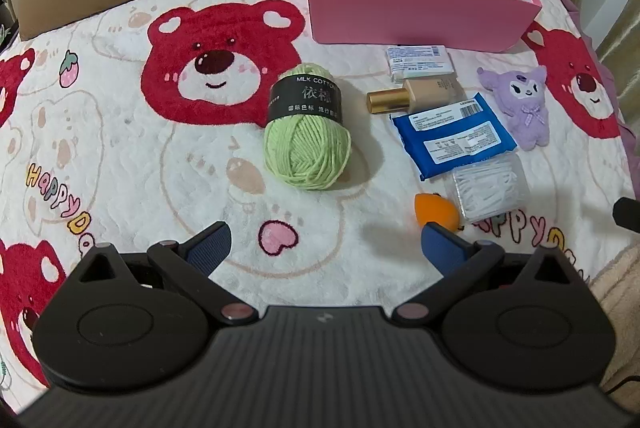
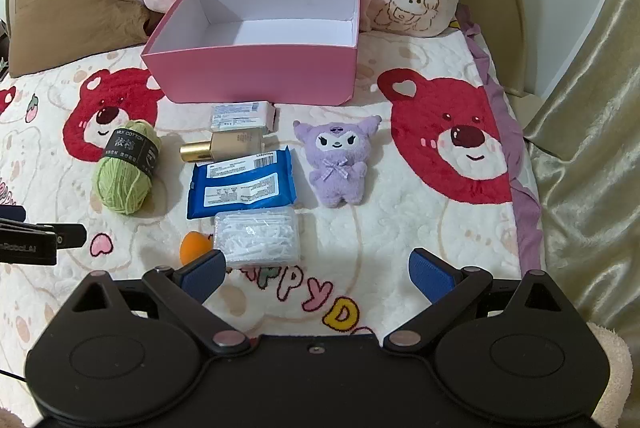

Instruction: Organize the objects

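Both grippers hover wide apart and empty over a bear-print blanket [image 2: 400,228] lettered "HAPPY". Ahead of the left gripper [image 1: 326,248] lies green yarn [image 1: 306,142] banded "MLK COTTON". Beyond the right gripper [image 2: 316,270] sit a clear packet [image 2: 258,238], blue pack [image 2: 242,184], bottle [image 2: 224,146] and purple plush [image 2: 338,164]; farthest, the open pink box [image 2: 256,72]. Bare blanket lies between each gripper's fingers

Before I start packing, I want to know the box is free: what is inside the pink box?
Nothing shows inside the pink box: bare white floor and walls. The strip of floor just behind its near wall is hidden in both views.
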Demonstrator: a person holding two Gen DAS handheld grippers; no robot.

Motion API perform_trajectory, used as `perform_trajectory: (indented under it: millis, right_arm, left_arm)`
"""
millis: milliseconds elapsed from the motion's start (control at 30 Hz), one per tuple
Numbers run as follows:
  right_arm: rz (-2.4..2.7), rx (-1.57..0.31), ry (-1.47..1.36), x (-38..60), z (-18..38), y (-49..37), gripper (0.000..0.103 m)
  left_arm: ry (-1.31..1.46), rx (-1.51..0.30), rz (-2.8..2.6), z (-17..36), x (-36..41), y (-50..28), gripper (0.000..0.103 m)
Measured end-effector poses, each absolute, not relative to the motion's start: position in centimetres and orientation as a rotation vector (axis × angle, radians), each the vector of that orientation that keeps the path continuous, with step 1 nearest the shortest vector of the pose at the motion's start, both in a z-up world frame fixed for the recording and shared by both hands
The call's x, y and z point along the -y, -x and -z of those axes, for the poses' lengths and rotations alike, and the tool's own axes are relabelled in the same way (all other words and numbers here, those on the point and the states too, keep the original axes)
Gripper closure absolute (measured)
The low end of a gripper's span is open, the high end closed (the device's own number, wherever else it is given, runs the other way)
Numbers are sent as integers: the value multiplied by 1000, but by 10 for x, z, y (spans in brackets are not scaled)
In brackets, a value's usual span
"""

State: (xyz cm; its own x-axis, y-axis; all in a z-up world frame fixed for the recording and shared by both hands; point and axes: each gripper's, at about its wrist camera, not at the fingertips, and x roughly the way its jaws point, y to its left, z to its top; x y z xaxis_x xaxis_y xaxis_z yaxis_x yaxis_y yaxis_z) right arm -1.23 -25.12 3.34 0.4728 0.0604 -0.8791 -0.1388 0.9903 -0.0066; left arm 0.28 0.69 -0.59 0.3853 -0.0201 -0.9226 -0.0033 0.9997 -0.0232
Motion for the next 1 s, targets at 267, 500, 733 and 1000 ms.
perform_trajectory:
  millis: [267, 500, 733, 1000]
  right_arm:
    - [-125, -1073, 83, 251, -34, 12, 3]
    - [-125, -1073, 85, 252, -32, 12, 3]
    - [-126, -1074, 87, 252, -31, 13, 3]
    - [-128, -1076, 91, 252, -31, 13, 3]
  left_arm:
    - [21, -1174, 12, 5, -5, -3, 0]
    - [6, -1162, 1, 4, -5, 0, 0]
    - [-1, -1146, -11, 1, -8, 0, 0]
    - [5, -1160, -4, 6, -10, -1, 0]
